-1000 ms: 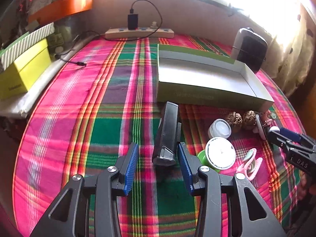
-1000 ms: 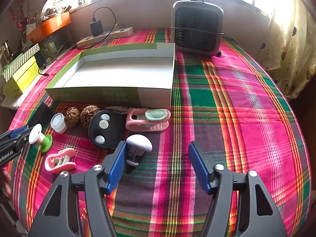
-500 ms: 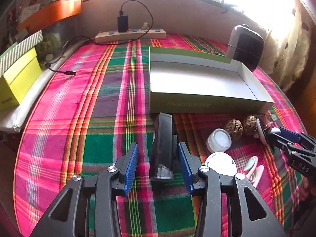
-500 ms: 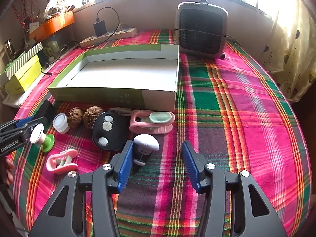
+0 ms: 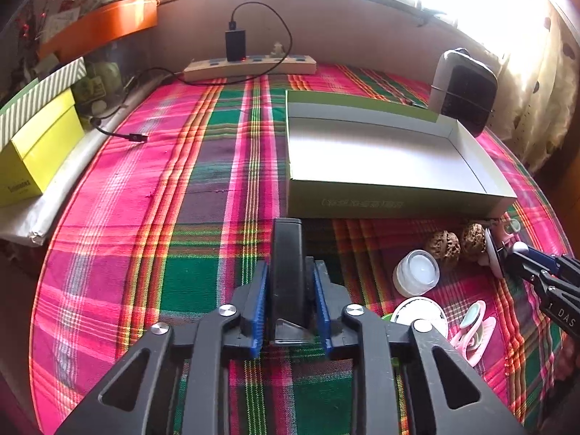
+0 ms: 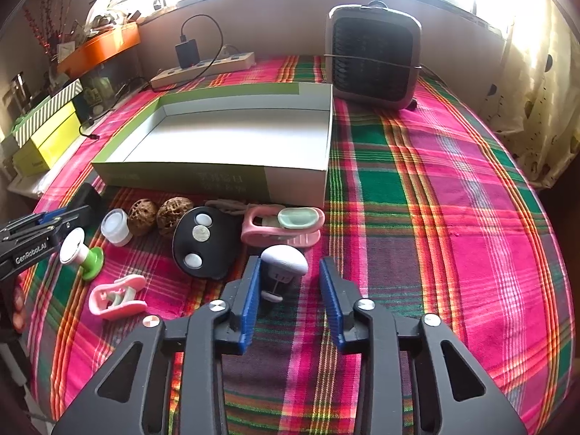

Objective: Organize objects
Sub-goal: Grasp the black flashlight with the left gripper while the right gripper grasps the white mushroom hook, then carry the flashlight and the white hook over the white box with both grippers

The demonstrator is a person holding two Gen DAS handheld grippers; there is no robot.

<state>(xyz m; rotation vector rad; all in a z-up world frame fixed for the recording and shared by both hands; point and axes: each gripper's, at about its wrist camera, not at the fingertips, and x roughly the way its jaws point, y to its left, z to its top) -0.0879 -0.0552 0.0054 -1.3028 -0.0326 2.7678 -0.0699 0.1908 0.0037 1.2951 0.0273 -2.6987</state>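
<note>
Here the left gripper (image 5: 290,304) has its fingers clamped flat against both sides of the black stapler (image 5: 289,272), which lies on the plaid bench (image 5: 152,217) pointing at the near wall of the open box (image 5: 398,204); gripping it lengthwise likely lets it go straight forward over that low wall. Just right of it sit a small white jar (image 6: 115,226), two walnuts (image 6: 159,212), a black disc (image 6: 203,241) and pink clips (image 6: 282,224), lined up before the box as if awaiting sorting. The right gripper (image 6: 290,290) is closing: its left finger is just beside the white mushroom-shaped object (image 6: 284,259), the right finger clearly apart, so nothing is held yet.
</note>
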